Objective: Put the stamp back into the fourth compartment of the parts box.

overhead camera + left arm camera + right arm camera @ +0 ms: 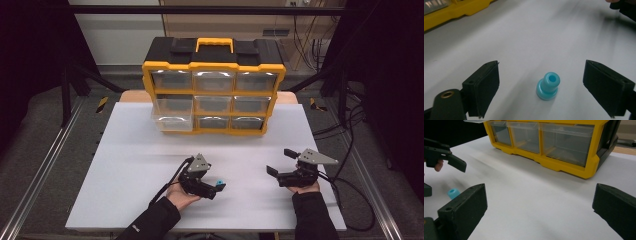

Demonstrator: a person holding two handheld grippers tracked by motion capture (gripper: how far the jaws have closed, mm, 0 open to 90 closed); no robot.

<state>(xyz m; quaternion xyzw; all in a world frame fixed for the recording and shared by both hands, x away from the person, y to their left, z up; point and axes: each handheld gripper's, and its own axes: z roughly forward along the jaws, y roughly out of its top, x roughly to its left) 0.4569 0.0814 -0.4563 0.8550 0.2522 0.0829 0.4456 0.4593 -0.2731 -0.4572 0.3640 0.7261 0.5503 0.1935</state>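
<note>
White table (125,165), blue plug (548,86) upright, narrow end up

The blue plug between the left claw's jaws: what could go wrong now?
1. The blue plug stands upright on the table, nearer the right jaw of the left claw. That jaw may touch first and tip or push it.
2. It is small with a narrow top, so the pads may pinch only the neck and it could slip out.
3. If dropped, it may roll toward the right claw.
</note>
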